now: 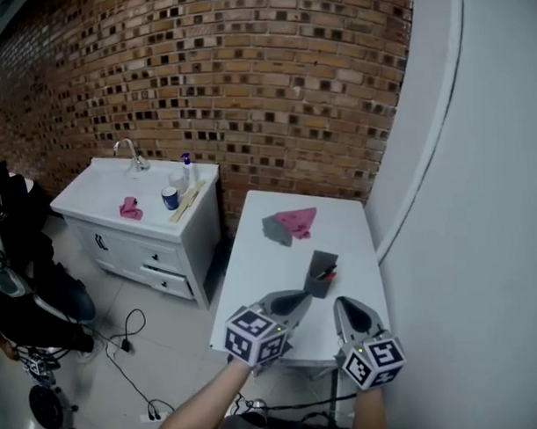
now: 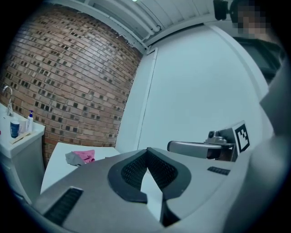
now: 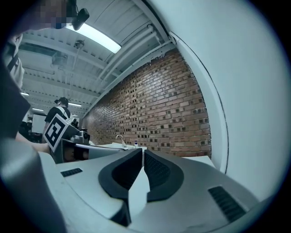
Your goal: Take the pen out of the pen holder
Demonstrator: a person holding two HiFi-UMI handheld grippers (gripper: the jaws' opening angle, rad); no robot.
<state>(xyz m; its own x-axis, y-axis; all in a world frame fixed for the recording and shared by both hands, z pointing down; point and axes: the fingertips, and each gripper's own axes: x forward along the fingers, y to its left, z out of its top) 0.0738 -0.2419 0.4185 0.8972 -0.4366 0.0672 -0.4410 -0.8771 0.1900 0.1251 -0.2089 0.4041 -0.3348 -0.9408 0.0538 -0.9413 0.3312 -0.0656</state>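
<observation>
The dark grey pen holder (image 1: 321, 273) stands on the white table (image 1: 261, 262), with a red pen (image 1: 329, 274) sticking out of its top. My left gripper (image 1: 305, 296) is shut and empty, its tips just short of the holder's near left side. Just short of the holder's near right side, my right gripper (image 1: 341, 301) is also shut and empty. Both point level toward the brick wall. In the left gripper view the pads (image 2: 136, 170) meet at the tip of the left gripper (image 2: 147, 150). The right gripper (image 3: 142, 149) looks the same. Neither gripper view shows the holder.
A pink and grey cloth (image 1: 291, 224) lies at the table's far end. A white sink cabinet (image 1: 137, 224) with a faucet, a bottle and a blue cup stands left of the table. A white wall (image 1: 479, 202) runs along the right. Cables lie on the floor (image 1: 132, 346).
</observation>
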